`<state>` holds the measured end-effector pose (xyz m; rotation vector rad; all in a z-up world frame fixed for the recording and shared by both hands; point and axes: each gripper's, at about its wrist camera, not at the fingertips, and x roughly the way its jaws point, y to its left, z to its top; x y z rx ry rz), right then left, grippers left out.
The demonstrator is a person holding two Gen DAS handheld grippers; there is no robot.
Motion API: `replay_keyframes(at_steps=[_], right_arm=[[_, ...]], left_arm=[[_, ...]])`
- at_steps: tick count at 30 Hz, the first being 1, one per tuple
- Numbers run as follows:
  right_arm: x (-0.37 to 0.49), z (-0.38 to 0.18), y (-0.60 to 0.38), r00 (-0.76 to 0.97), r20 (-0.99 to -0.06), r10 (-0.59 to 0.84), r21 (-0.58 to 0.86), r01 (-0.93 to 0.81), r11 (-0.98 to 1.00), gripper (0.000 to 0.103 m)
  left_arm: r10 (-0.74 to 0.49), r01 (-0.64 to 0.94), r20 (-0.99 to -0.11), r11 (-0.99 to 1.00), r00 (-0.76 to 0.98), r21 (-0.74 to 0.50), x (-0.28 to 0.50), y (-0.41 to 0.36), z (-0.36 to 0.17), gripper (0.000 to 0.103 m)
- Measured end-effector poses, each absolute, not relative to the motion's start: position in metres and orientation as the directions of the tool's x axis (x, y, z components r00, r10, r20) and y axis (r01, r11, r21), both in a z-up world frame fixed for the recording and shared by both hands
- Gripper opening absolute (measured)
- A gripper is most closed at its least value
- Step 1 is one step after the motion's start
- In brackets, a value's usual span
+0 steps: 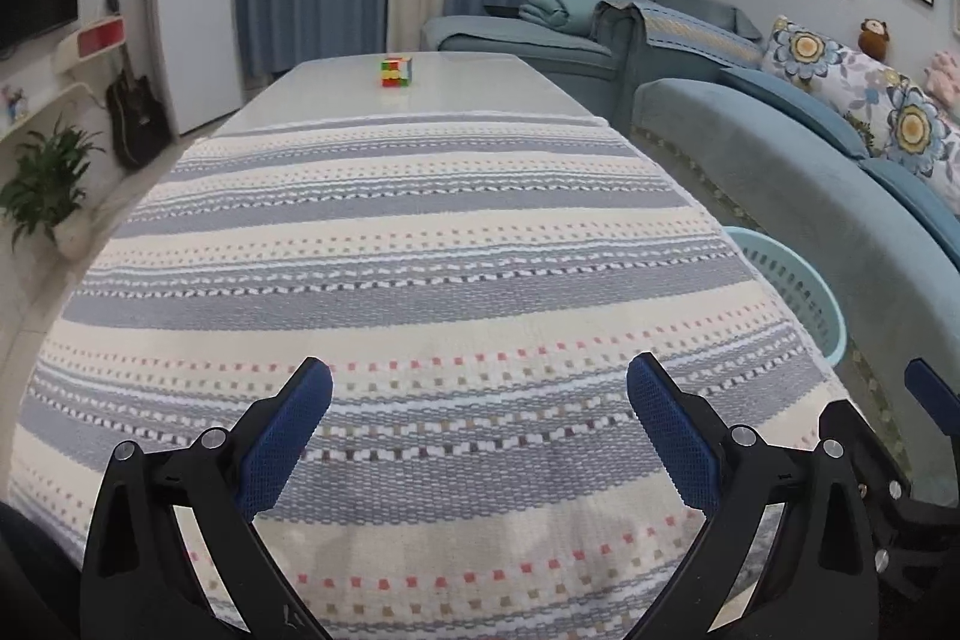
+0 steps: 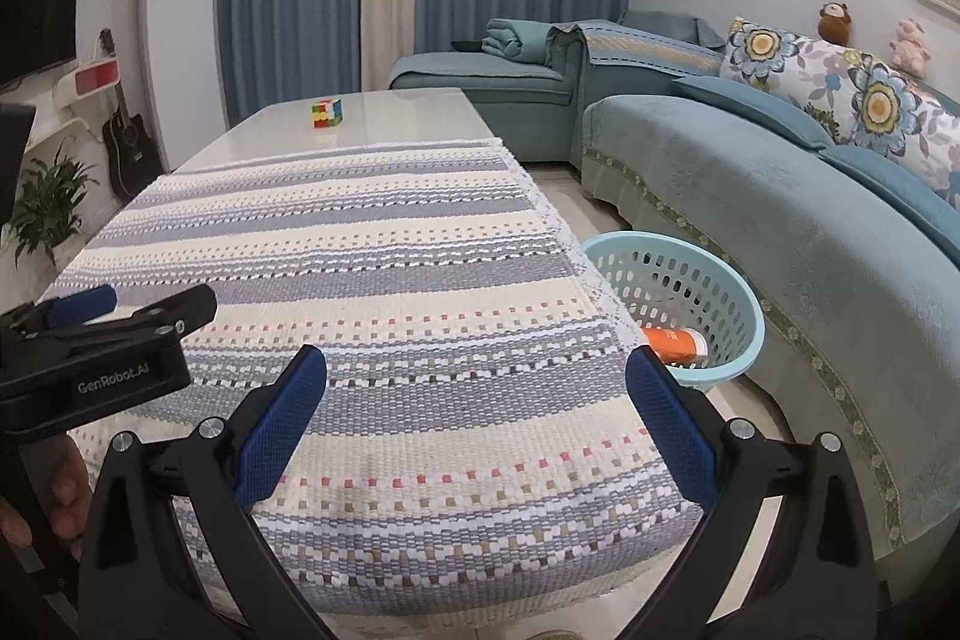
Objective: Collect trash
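A light blue plastic basket (image 2: 729, 283) stands on the floor right of the table, between the table and the sofa. An orange and white container (image 2: 675, 343) lies inside it. In the left wrist view only part of the basket (image 1: 801, 289) shows past the table edge. My left gripper (image 1: 480, 382) is open and empty over the striped cloth (image 1: 420, 244). It also shows in the right wrist view (image 2: 90, 307) at the left. My right gripper (image 2: 477, 367) is open and empty above the near right part of the cloth (image 2: 384, 280). No trash shows on the cloth.
A colourful puzzle cube (image 2: 326, 113) sits on the bare far end of the table (image 2: 396, 115). A blue sofa (image 2: 810, 220) with flowered cushions runs along the right. A guitar (image 2: 123, 142) and a potted plant (image 2: 48, 205) stand at the left.
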<state>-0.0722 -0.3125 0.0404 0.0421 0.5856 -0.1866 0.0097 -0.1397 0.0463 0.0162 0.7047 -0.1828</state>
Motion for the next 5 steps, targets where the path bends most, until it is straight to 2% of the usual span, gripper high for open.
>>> replay_keyframes(at_steps=[5], right_arm=[[-0.065,0.040,-0.299,0.817,-0.557,-0.150,-0.036,0.157,0.987,0.095]], left_arm=[[-0.161,0.155,-0.653,0.986,0.740,-0.068,0.010,-0.134,0.047,0.096]])
